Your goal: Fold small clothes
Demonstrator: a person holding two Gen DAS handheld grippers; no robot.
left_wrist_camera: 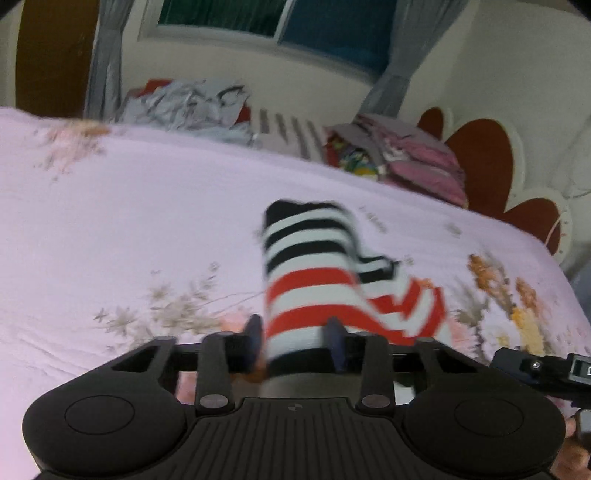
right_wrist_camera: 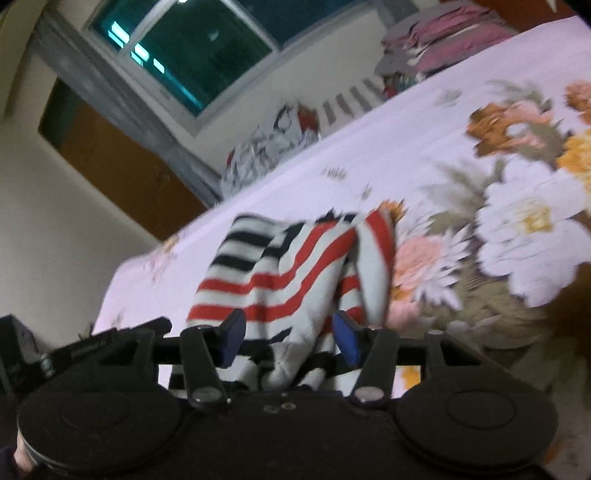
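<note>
A small striped garment with white, red and black bands is held up over the pink floral bed sheet. My left gripper is shut on one end of it, cloth bunched between the fingers. In the right wrist view the same garment hangs crumpled between the fingers of my right gripper, which grips its other end. Part of the right gripper shows at the right edge of the left view. Both views are blurred.
A pile of grey and white clothes, a striped cloth and folded pink clothes lie along the bed's far edge. Behind them are a window with grey curtains and a red and white headboard.
</note>
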